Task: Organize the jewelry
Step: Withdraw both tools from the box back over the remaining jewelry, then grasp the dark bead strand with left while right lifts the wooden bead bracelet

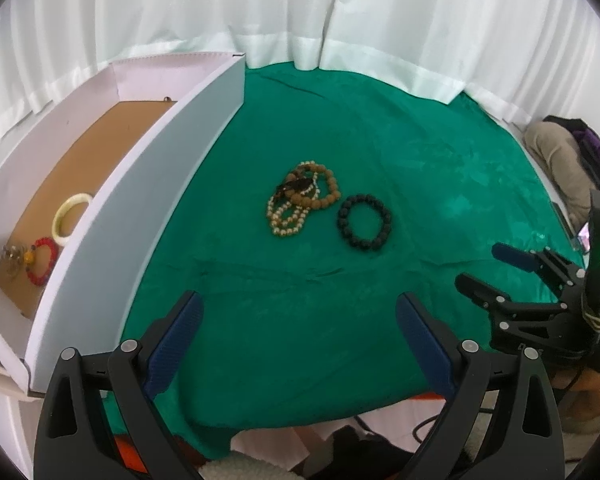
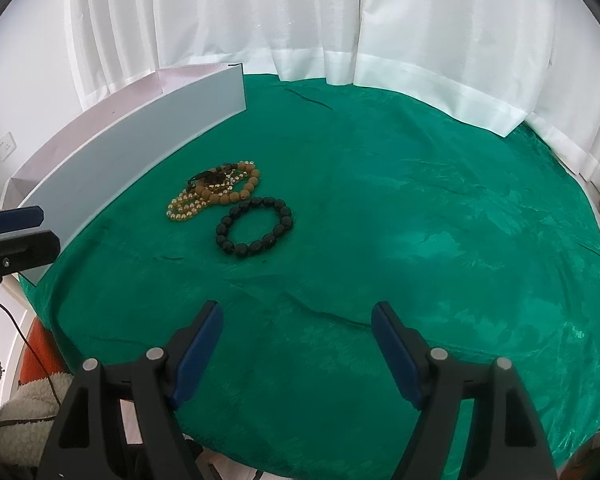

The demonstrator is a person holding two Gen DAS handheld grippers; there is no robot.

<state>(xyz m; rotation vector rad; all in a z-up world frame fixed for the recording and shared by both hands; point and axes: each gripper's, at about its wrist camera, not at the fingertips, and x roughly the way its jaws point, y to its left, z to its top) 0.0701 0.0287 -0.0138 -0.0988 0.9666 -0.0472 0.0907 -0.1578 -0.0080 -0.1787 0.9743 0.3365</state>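
A black bead bracelet [image 1: 364,222] [image 2: 255,227] lies on the green cloth [image 1: 300,280] [image 2: 420,220]. Touching its left side is a tangled heap of tan and pearl bead strands [image 1: 302,196] [image 2: 214,192]. The white box [image 1: 140,184] [image 2: 132,152] at the left holds a cream bangle [image 1: 71,218], a red bead bracelet [image 1: 42,260] and a small metal piece [image 1: 12,258]. My left gripper [image 1: 300,312] [image 2: 28,228] is open and empty, near the front edge beside the box. My right gripper [image 2: 298,320] [image 1: 484,266] is open and empty, to the right of the jewelry.
White curtains [image 1: 300,12] [image 2: 300,20] hang behind the table. Bags or clothing [image 1: 568,160] lie past the table's right edge. A fleece blanket and a cable [image 2: 4,400] show below the front left edge, with orange fabric beside them.
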